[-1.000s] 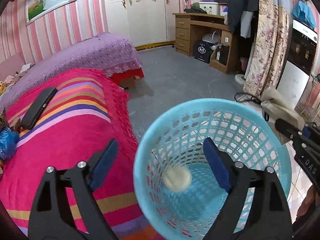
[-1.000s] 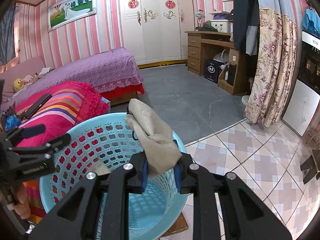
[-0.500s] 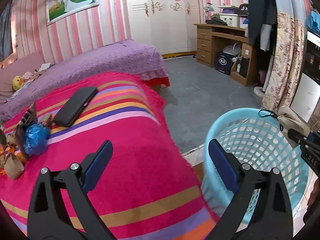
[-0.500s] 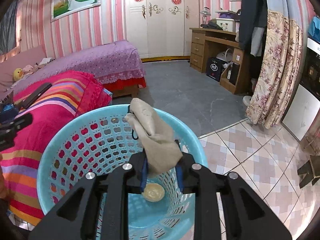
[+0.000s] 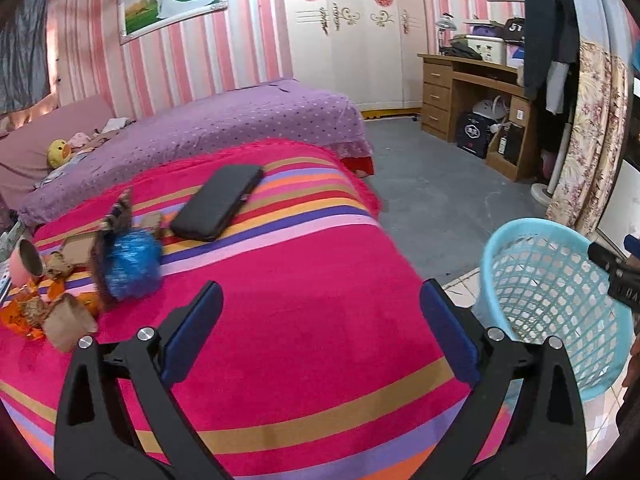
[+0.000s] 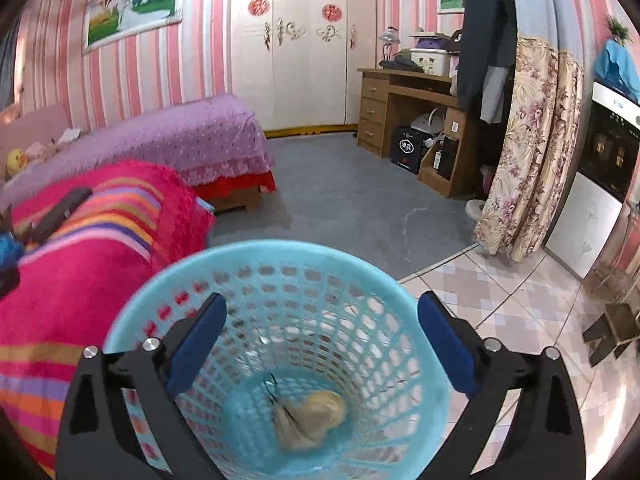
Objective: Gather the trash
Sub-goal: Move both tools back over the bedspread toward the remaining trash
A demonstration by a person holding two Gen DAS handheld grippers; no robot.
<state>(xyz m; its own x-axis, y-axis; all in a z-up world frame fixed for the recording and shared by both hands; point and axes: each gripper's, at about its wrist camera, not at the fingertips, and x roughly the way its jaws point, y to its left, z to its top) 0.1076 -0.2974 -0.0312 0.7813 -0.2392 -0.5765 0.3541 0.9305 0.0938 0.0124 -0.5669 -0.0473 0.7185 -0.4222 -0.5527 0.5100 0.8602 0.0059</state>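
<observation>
Legible text scarce.

- Dark bag on desk top, left wrist view: white characters "5T", cut off by hanging coat.
- Right gripper body at frame edge, left wrist view: white letters, partly cut off, unreadable.
- Black box under desk, right wrist view: white emblem, characters too small to read.

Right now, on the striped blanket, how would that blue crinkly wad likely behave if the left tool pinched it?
The blue wad looks like crumpled plastic film, so probably very light and squashy. It would likely compress between the open left tool rather than resist. Its sheen suggests it may be slippery.
</observation>
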